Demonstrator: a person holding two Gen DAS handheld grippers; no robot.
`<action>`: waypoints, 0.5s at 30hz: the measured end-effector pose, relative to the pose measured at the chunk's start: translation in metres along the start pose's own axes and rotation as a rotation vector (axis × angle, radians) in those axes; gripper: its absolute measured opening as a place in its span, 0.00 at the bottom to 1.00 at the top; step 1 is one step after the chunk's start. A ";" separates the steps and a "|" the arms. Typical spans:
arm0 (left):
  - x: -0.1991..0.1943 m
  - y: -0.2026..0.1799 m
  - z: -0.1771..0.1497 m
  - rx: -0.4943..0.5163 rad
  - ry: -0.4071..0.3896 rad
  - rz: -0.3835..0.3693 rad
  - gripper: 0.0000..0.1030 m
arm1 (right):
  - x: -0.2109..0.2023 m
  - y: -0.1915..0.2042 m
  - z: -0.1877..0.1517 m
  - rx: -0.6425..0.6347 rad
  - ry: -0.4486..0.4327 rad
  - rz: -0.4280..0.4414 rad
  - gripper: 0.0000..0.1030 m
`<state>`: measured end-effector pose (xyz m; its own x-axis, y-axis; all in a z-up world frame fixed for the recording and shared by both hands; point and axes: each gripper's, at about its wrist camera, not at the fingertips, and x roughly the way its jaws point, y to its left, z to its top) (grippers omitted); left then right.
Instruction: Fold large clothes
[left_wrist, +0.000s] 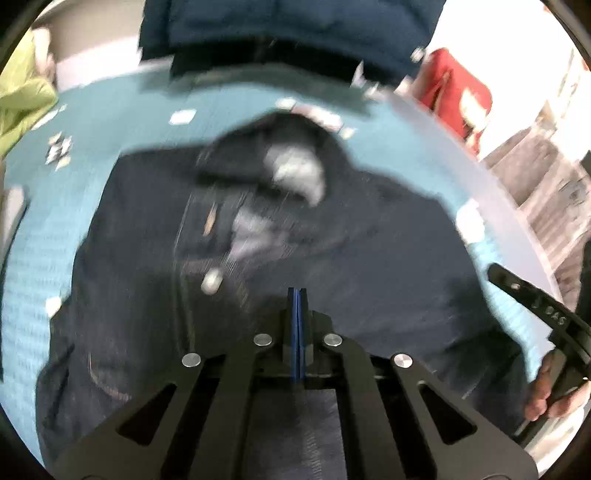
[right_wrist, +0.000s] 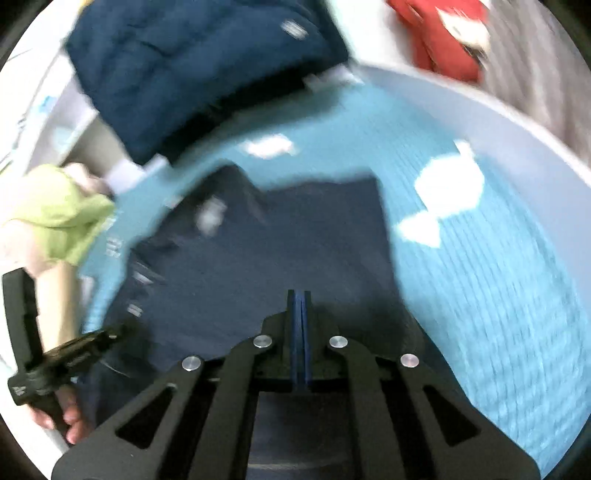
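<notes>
A table (left_wrist: 436, 122) with a pale rim carries a blue ribbed mat (left_wrist: 33, 266) that spreads out ahead of both tongs and to either side of them. On the mat lies the dark navy garment (left_wrist: 388, 258), the largest cloth in view: it fills the space straight ahead of the left tongs (left_wrist: 297, 295) and runs under them, with its collar end and a blurred pale label (left_wrist: 299, 173) farthest from their tips. In the right wrist view the same garment reaches under the right tongs (right_wrist: 299, 297), with one straight edge just to their right. A person in a dark blue jacket (right_wrist: 192, 74) stands beyond the table's far edge, opposite both tools. A red cloth (left_wrist: 454, 88) lies off the far right corner, a green cloth (left_wrist: 22, 107) off the far left. Small white patches (right_wrist: 447, 184) dot the mat to the right of the right tongs. A hand (left_wrist: 546, 391) holds the right tool at the left view's right edge. Both tongs are pressed together, blue pads touching; no cloth shows between the pads. All writing is too blurred to read; only faint marks show on the right tool's black finger.
</notes>
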<state>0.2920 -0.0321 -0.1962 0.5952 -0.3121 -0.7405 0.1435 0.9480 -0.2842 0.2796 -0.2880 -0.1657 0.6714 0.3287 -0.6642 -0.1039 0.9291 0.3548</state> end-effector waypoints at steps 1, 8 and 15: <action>0.000 -0.003 0.007 -0.003 -0.016 -0.019 0.01 | 0.004 0.012 0.009 -0.028 -0.012 0.037 0.02; 0.078 -0.001 0.032 -0.025 0.016 -0.029 0.01 | 0.093 0.049 0.017 -0.100 0.150 0.183 0.03; 0.078 0.017 0.024 -0.031 -0.011 -0.085 0.02 | 0.105 -0.007 0.024 -0.028 0.113 0.036 0.00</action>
<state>0.3599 -0.0387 -0.2446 0.5908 -0.3900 -0.7062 0.1689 0.9158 -0.3644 0.3689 -0.2639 -0.2221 0.5804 0.3770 -0.7218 -0.1475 0.9204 0.3621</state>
